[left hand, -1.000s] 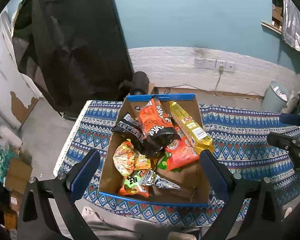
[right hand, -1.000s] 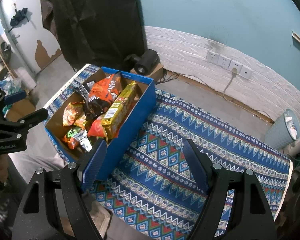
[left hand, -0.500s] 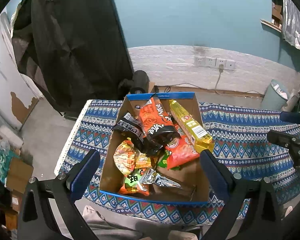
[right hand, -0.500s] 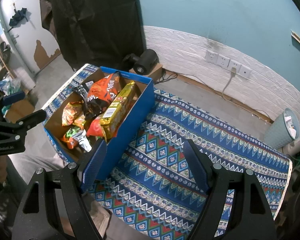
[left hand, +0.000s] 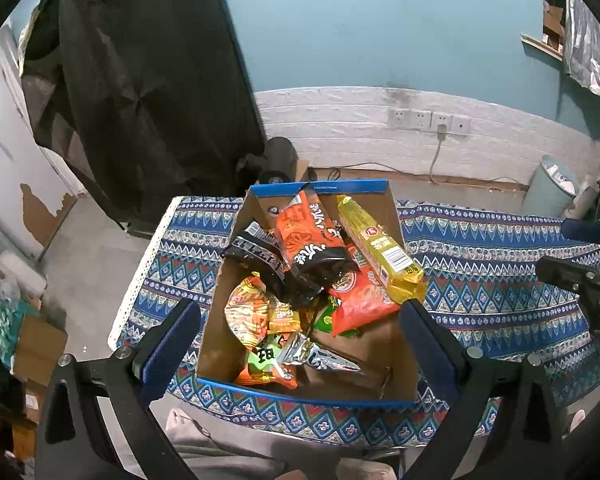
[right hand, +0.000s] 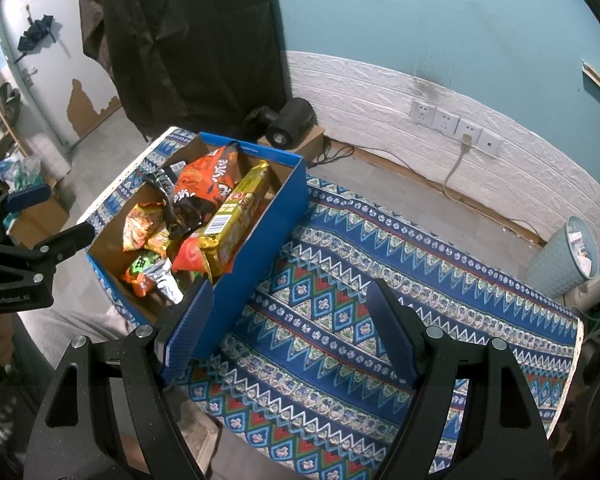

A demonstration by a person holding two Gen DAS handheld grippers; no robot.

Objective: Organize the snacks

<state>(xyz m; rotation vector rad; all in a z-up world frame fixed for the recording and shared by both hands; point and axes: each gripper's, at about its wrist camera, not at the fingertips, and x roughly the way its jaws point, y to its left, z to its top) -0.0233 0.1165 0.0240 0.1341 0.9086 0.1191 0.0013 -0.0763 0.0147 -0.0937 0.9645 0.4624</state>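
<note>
Snack packets fill a blue-sided open cardboard box (left hand: 396, 220) that sits on the left part of a tabletop covered by a blue patterned zigzag cloth (right hand: 380, 280). Inside, a long yellow foil biscuit packet (left hand: 380, 250) lies along the right wall, tilted up toward the far end. Just left of it, an orange-and-black crisp bag (left hand: 314, 246) leans against the far wall, overlapping a black wrapper (left hand: 256, 250). A red-orange bag (left hand: 360, 300) lies under the yellow packet's near end. Nearer in the box are an orange noodle-style packet (left hand: 246, 312), a green-and-orange packet (left hand: 266, 364) and a crumpled silver foil wrapper (left hand: 316, 356).

The left gripper (left hand: 300, 344) hovers above the box's near end, its 2 blue-padded fingers spread wide apart and holding nothing. The right gripper (right hand: 288, 332) hangs over the cloth just right of the box, fingers likewise spread and empty; its left pad is close to the box's near right corner. A pale blue waste bin (right hand: 564, 256) stands on the floor at far right.
</note>
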